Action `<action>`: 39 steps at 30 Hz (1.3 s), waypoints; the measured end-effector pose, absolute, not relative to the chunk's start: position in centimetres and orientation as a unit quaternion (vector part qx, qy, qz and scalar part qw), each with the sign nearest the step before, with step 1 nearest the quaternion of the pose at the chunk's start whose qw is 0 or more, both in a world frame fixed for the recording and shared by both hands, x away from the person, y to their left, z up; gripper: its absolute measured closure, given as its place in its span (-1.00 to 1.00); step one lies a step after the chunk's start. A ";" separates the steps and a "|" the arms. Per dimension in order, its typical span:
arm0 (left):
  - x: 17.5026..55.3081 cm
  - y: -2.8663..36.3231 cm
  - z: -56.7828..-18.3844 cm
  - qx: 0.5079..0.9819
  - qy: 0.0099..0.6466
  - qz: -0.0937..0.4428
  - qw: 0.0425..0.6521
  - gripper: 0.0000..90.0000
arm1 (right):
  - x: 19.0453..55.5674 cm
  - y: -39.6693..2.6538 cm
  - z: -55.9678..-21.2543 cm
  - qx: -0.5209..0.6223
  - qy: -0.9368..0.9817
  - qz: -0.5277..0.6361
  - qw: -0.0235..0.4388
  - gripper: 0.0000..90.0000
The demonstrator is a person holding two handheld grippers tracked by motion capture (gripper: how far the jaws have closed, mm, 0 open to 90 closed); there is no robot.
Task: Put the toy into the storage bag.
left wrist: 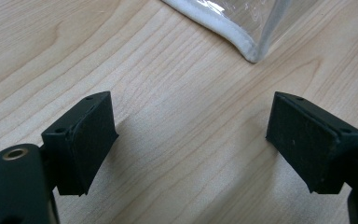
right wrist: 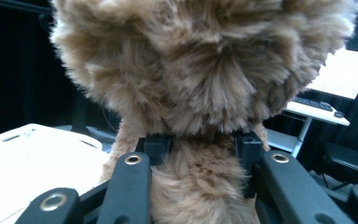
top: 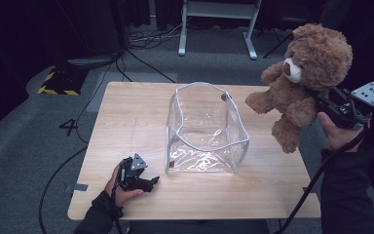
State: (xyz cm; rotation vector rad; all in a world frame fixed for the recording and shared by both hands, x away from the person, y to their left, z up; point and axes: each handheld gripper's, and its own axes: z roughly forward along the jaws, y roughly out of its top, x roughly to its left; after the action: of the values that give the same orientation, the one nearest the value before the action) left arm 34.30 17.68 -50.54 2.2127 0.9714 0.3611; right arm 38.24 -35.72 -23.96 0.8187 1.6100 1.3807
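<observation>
The right gripper (top: 327,105) is holding a brown teddy bear (top: 307,78) in the air off the right edge of the desk (top: 126,117), well above the wood and to the right of the clear plastic bag (top: 207,129). In the right gripper view its jaws are pressing in from either side on the narrow part of the bear (right wrist: 200,93) just below the head, at the back, fur bulging out above and below the pinch. Gripping there is probably the sensible choice: it is the thinnest, firmest part of a soft toy, and it is leaving the body and legs hanging free to go first into an opening. The bear's long axis is running head to foot and is tilting, head up and toward the far right, feet down and toward the near left; its muzzle and belly are facing left, toward the bag. The bag is standing upright near the middle of the desk with its white-trimmed mouth gaping upward, seemingly ready to receive the toy. The left gripper (top: 148,183) is resting low on the desk beside the bag's near left corner (left wrist: 254,49), jaws spread wide and holding nothing, bare wood between them; it looks parked there to steady the flimsy wall if needed.
</observation>
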 end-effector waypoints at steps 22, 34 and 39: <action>34.3 17.7 -50.5 0.851 0.374 0.138 0.342 -0.65 | 38.5 -33.4 -22.5 0.310 0.642 0.568 0.411 0.49; 34.3 17.7 -50.5 0.851 0.374 0.138 0.342 -0.65 | 38.9 -30.6 -22.0 0.289 0.650 0.576 0.402 0.49; 34.3 17.7 -50.5 0.851 0.374 0.138 0.342 -0.65 | 39.1 -30.0 -21.8 0.287 0.649 0.581 0.399 0.49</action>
State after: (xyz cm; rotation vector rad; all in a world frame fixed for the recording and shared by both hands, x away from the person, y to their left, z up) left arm 34.30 17.68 -50.55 2.2115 0.9729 0.3587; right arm 39.10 -29.96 -21.84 0.7256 1.6438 1.4703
